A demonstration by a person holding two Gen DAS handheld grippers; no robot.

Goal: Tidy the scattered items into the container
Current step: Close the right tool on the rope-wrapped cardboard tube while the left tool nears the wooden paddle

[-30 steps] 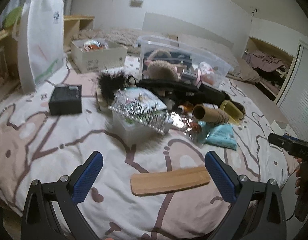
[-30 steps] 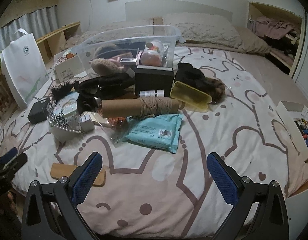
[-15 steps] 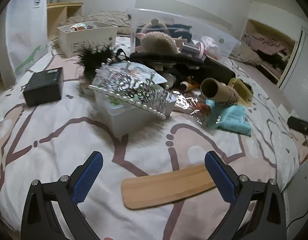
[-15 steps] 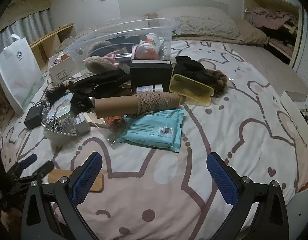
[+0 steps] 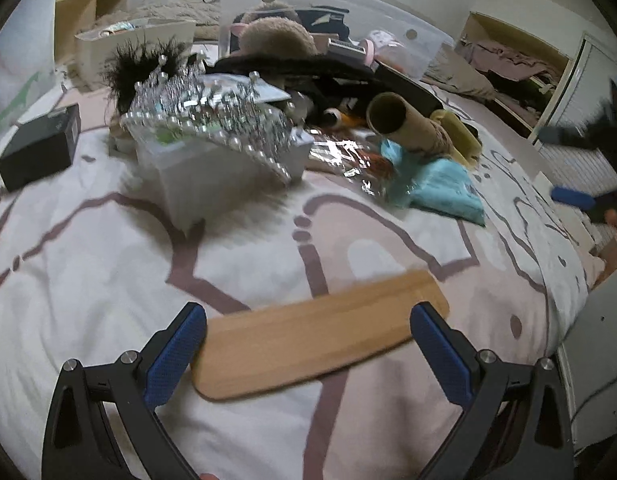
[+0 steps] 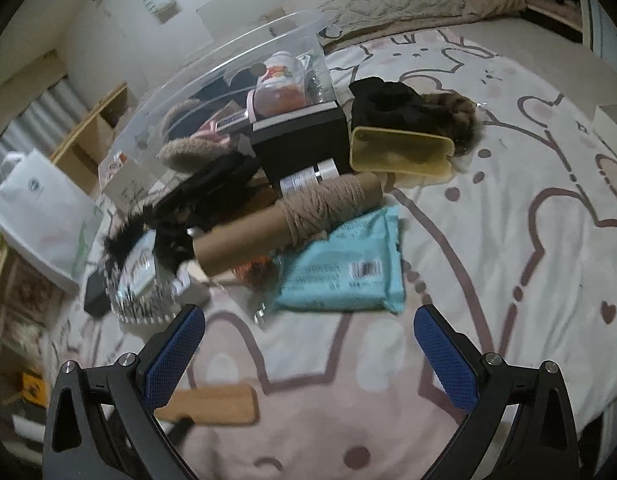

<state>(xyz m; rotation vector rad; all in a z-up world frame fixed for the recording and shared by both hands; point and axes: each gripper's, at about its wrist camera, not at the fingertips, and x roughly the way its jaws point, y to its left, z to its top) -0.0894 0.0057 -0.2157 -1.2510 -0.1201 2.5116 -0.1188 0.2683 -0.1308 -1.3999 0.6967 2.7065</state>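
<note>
Half the wooden board [image 6: 212, 404] hidden.

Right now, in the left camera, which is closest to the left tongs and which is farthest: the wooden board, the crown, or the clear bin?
1. Wooden board: lies flat between the open left tongs.
2. Crown: farther up the bed, on a small box left of middle.
3. Clear bin: farthest, behind the pile.

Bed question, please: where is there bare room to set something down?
Bare bedspread lies right of the blue packet and yellow tray, and between the packet and wooden board. It is crowded from the clear bin to the cardboard tube.
</note>
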